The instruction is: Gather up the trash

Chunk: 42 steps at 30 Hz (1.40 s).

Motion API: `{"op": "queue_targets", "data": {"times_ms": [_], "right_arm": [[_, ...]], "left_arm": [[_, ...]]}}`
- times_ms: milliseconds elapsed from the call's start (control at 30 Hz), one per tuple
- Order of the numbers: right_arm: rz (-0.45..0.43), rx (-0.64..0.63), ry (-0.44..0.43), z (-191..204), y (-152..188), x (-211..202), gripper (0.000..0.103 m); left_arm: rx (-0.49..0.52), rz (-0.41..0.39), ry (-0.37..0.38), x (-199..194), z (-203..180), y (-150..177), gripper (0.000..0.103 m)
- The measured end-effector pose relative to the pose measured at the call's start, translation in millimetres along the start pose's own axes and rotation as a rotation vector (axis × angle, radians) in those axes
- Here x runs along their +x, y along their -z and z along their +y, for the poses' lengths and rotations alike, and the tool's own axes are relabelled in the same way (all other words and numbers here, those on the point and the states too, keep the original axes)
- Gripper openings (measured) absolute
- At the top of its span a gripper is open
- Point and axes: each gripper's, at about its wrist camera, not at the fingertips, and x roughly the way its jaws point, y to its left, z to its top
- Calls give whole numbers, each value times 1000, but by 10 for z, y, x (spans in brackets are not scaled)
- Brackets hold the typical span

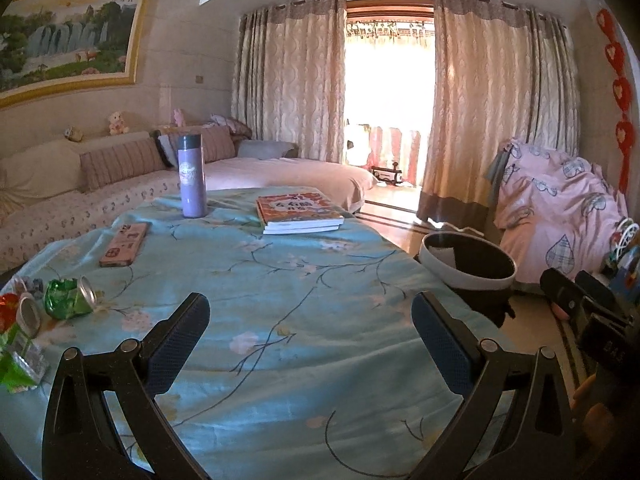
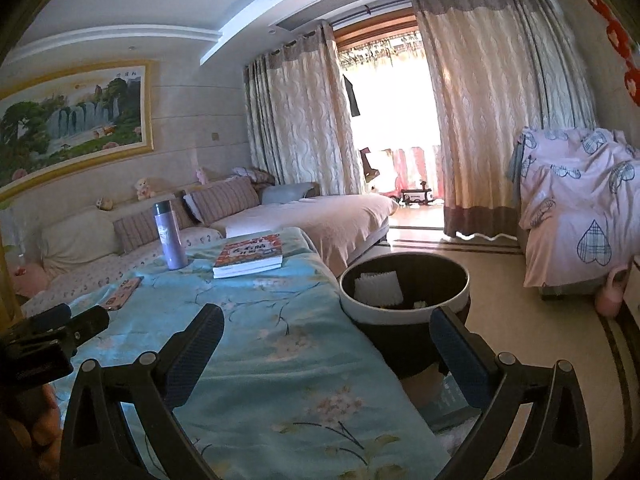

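I have both tools spread apart, gripping nothing — left tool [image 1: 310, 320] over bare cloth mid-surface [image 1: 280, 280], right tool [image 2: 326, 336] straddling its right edge. Crushed cans [image 1: 70, 298] sit near the left edge; the bin [image 2: 404, 292] stands just beside the right edge.

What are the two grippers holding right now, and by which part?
Nothing. The left gripper and the right gripper both stand open and empty above the blue tablecloth.

Surfaces: cloth, metal, plastic.
Bench cloth [image 1: 304, 280] matt, softly creased; crushed can [image 1: 70, 298] shiny crinkled metal; flask [image 1: 191, 176] smooth satin; bin [image 2: 404, 300] rim glossy plastic; book [image 1: 298, 210] cover glossy paper.
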Motion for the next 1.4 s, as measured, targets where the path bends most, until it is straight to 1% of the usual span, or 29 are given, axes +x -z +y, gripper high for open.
{"op": "queue_targets", "data": {"times_ms": [433,933,1400], "right_arm": [[29,-18,-22,29,69,2,103],[12,-42,-50,95,71,-29,103],[7,-25,-64,67,57,-34,103]], "left_arm": [[40,-7,-22,-59,-69,31,103],[54,-14,-31,-68,-103,42,103],[57,-23,-39,-83,-107,64,103]]}}
